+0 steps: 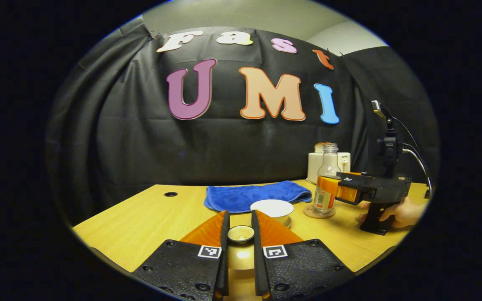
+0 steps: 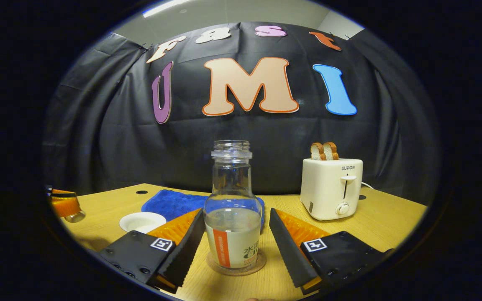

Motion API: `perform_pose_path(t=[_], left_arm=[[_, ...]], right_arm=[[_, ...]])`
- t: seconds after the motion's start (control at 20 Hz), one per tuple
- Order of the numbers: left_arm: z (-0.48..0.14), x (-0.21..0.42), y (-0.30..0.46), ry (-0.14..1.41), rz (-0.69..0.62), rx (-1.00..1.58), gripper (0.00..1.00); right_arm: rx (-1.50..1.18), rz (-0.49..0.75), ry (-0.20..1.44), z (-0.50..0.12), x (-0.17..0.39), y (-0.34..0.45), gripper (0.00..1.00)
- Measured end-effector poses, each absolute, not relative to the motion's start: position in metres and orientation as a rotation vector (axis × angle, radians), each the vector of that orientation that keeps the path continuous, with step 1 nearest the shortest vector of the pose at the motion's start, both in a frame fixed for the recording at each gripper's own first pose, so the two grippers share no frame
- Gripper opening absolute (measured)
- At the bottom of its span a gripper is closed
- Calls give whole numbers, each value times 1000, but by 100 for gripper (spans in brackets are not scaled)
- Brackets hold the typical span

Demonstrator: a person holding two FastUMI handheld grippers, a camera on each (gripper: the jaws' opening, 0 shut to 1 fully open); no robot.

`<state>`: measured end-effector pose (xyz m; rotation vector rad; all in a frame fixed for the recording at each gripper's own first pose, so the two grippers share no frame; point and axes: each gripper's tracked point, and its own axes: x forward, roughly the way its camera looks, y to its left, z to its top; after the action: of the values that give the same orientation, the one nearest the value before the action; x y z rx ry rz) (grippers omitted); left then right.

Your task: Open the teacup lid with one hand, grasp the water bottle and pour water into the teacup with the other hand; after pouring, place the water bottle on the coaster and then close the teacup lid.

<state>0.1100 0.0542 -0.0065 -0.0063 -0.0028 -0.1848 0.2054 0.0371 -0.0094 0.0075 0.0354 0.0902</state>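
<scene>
Water bottle (image 2: 232,217) stands uncapped on its round coaster (image 2: 237,265) on the wooden table (image 2: 387,221), partly filled. Your right gripper (image 2: 237,242) is spread wide around it, fingers on either side, not touching. Your left gripper (image 1: 241,234) pinches the small teacup lid (image 1: 241,233) between narrow fingers, above the table. Beyond it sits the open teacup (image 1: 272,209), near a blue cloth (image 1: 257,195). A toaster (image 2: 331,194) stands behind.

black screwed bodies, square markers
</scene>
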Motion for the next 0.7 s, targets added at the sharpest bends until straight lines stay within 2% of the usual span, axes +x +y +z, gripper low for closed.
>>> perform_pose_path(t=[0.15,0.2,0.3,0.35,0.4,0.45,0.7], left_arm=[[-8,140,42,1,-210,-5,21],[-6,150,37,-6,-214,-7,21],[-8,167,31,2,-210,-5,21],[-8,174,27,-1,-217,-5,22],[-7,180,21,0,-227,-5,22],[-7,186,19,0,-227,-2,22],[-17,210,2,60,-246,44,22]], right_arm=[[7,122,32,-9,192,38,92],[8,130,36,-9,188,35,96],[10,145,32,-7,177,30,96],[10,150,32,-6,170,26,92],[11,158,32,-4,160,21,92],[10,165,32,-4,152,16,96],[9,177,31,0,121,-6,100]])
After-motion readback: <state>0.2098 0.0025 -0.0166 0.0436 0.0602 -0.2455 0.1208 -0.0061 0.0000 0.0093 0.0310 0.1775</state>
